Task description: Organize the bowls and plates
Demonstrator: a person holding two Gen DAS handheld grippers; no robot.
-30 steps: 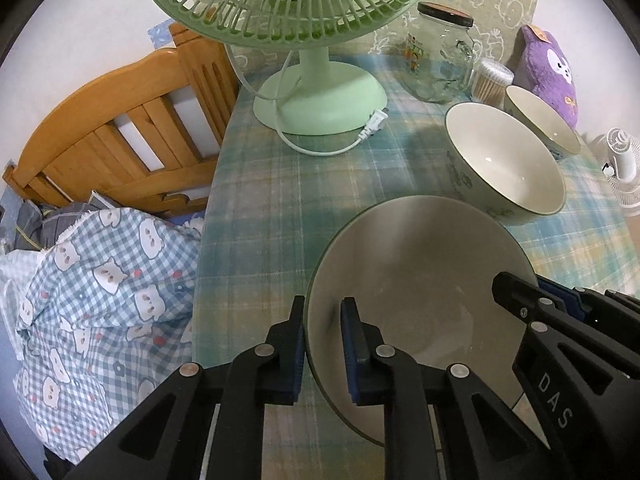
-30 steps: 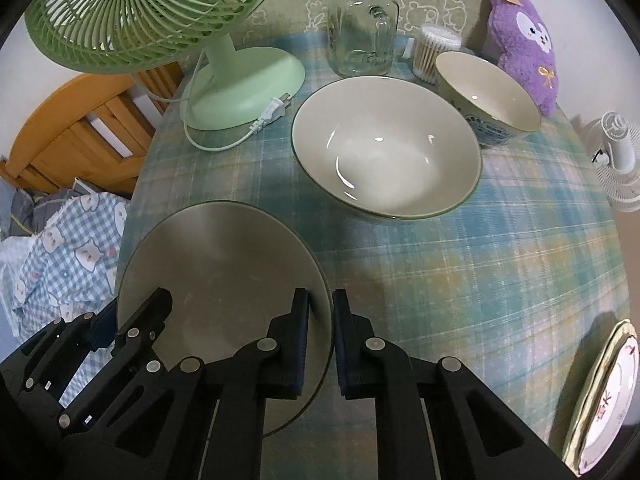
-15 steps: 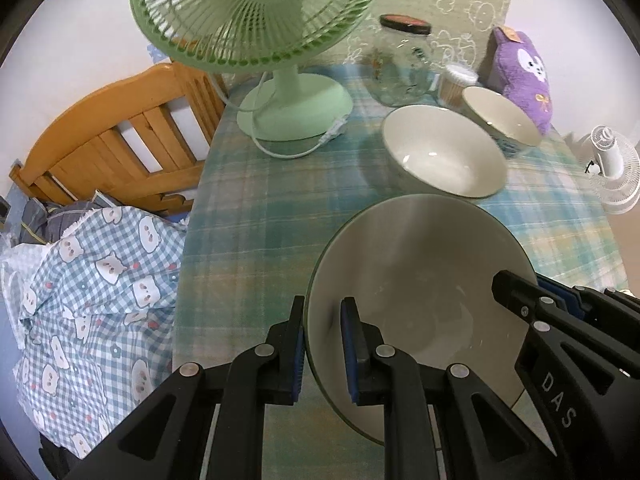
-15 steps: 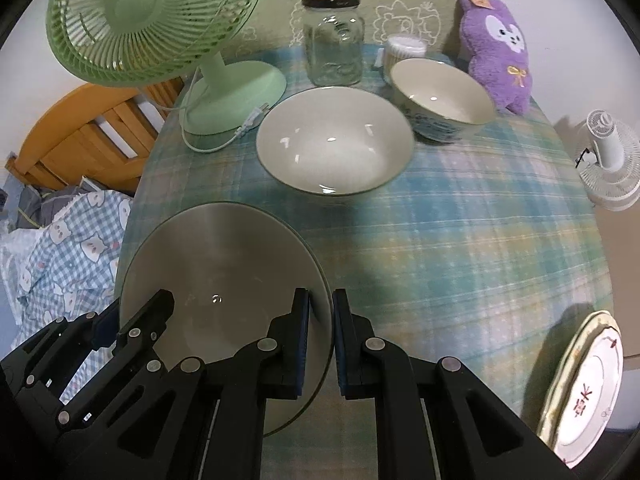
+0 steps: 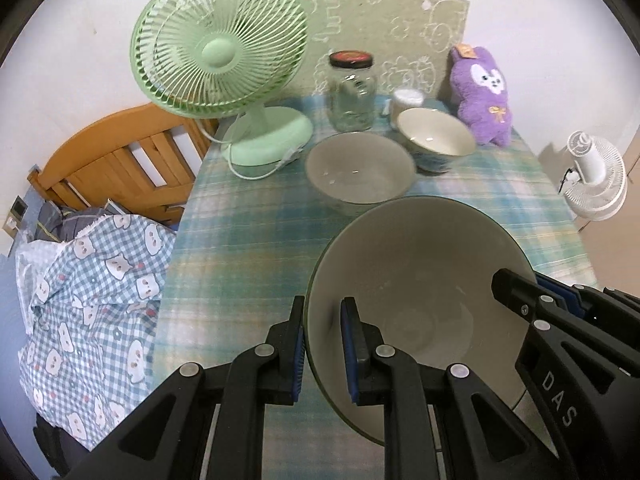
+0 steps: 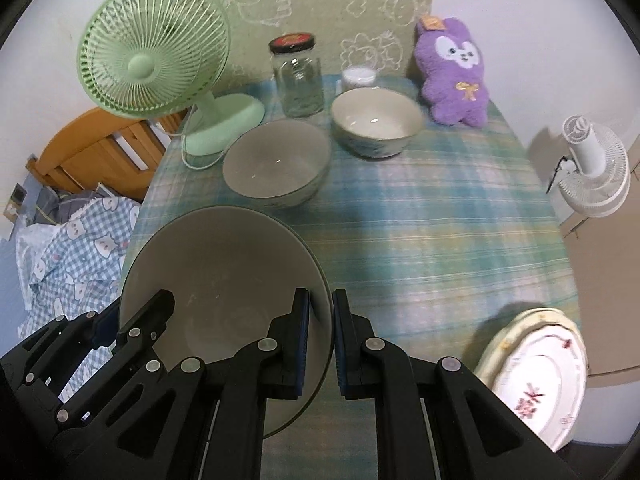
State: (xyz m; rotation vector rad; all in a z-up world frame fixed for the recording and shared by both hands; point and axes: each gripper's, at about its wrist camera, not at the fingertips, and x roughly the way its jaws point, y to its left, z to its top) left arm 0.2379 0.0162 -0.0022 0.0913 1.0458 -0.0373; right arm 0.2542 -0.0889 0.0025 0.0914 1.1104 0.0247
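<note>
A large cream bowl (image 5: 416, 280) (image 6: 224, 276) with a dark green rim hangs above the table, gripped from both sides. My left gripper (image 5: 322, 312) is shut on its left rim. The right gripper (image 6: 321, 304) is shut on its right rim and shows as black jaws at the lower right of the left wrist view. Beyond it on the plaid cloth sits a second wide bowl (image 5: 360, 170) (image 6: 276, 162), and behind that a smaller blue-patterned bowl (image 5: 436, 138) (image 6: 376, 120). A stack of flowered plates (image 6: 536, 376) lies at the table's near right edge.
A green desk fan (image 5: 220, 48) (image 6: 152, 60) with a loose cord stands at the back left. A glass jar (image 5: 352, 92) (image 6: 298, 78), a cotton-swab tub (image 6: 359, 77) and a purple plush (image 5: 482, 94) (image 6: 454, 76) line the back. A wooden chair (image 5: 116, 160) and checked cloth (image 5: 88, 292) lie left; a white fan (image 6: 592, 168) right.
Both grippers have lifted and pulled back with the large bowl between them. The fan, jar and other bowls now look smaller and farther, and the plate stack has come further into view.
</note>
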